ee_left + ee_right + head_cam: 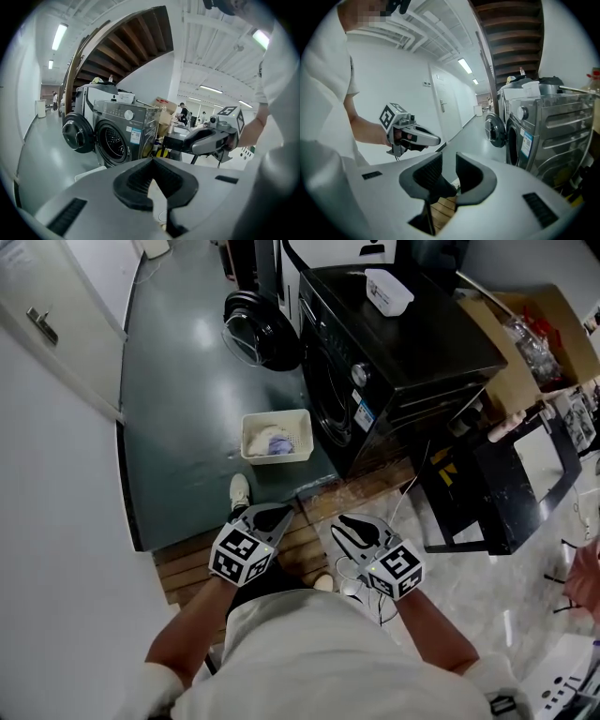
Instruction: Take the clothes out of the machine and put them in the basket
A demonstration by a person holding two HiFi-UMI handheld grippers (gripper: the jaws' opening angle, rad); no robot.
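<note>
Left gripper fingers pressing together on nothing; right gripper fingers standing apart, empty. Both hovering over wooden planks. White basket sitting on grey-green floor just beside the washing machine, its door hanging open; clothes lying inside the basket; marble floor lying rightward

White short-sleeved shirt, grey left hand-held gripper and right hand-held gripper, black ribbed pads, black-and-white marker cubes

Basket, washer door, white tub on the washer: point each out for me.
basket (277, 458): head view, on its near wall.
washer door (253, 334): head view, on the round glass.
white tub (401, 302): head view, on its side wall.
</note>
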